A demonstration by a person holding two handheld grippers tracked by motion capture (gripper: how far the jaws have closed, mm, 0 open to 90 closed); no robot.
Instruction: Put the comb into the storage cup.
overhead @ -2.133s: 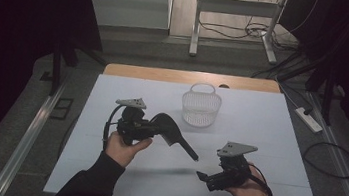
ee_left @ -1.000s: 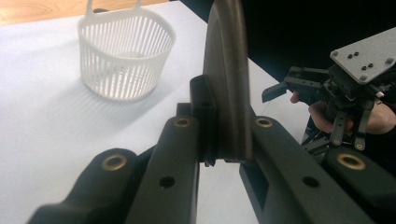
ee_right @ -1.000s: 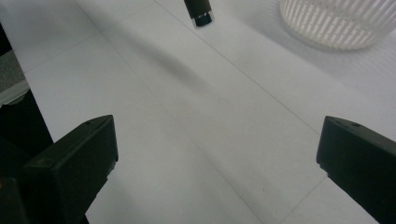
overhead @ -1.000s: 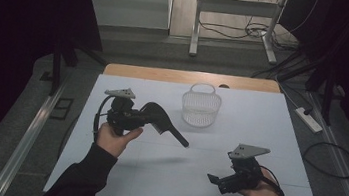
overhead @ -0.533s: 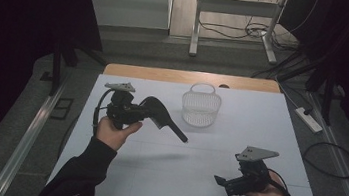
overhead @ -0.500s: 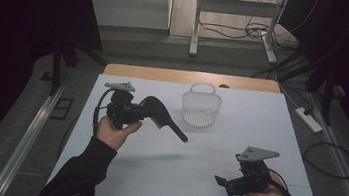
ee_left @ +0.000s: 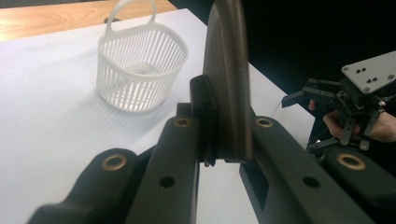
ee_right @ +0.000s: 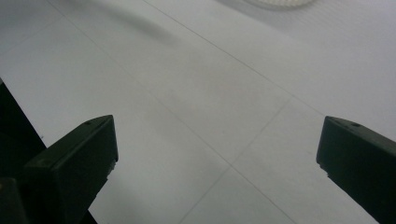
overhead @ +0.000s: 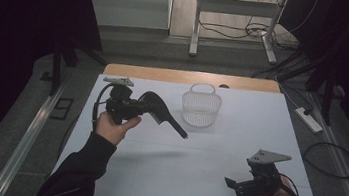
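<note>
A black brush (overhead: 155,107) with a thin straight handle hangs above the left part of the white table (overhead: 190,160). My left gripper (overhead: 136,107) is shut on its broad head, and the handle points right and down toward the middle. The left gripper view has the brush (ee_left: 226,70) edge-on, clamped between the two jaws of the left gripper (ee_left: 219,121). A white slatted basket (overhead: 201,106) stands upright and empty at the back centre, apart from the brush; the basket (ee_left: 140,65) lies ahead and left of those jaws. My right gripper (overhead: 235,184) is open and empty near the front right corner, its wide-spread jaws over bare table (ee_right: 219,154).
A bare wooden strip (overhead: 165,74) runs along the table's far edge. A power strip (overhead: 308,119) and cables lie on the floor to the right. Metal stand legs (overhead: 196,25) rise behind the table. The other hand with the right gripper (ee_left: 306,119) appears at far right.
The left gripper carried the brush up, left and toward the back of the table. The right gripper drew away to the right and toward the front edge, still open.
</note>
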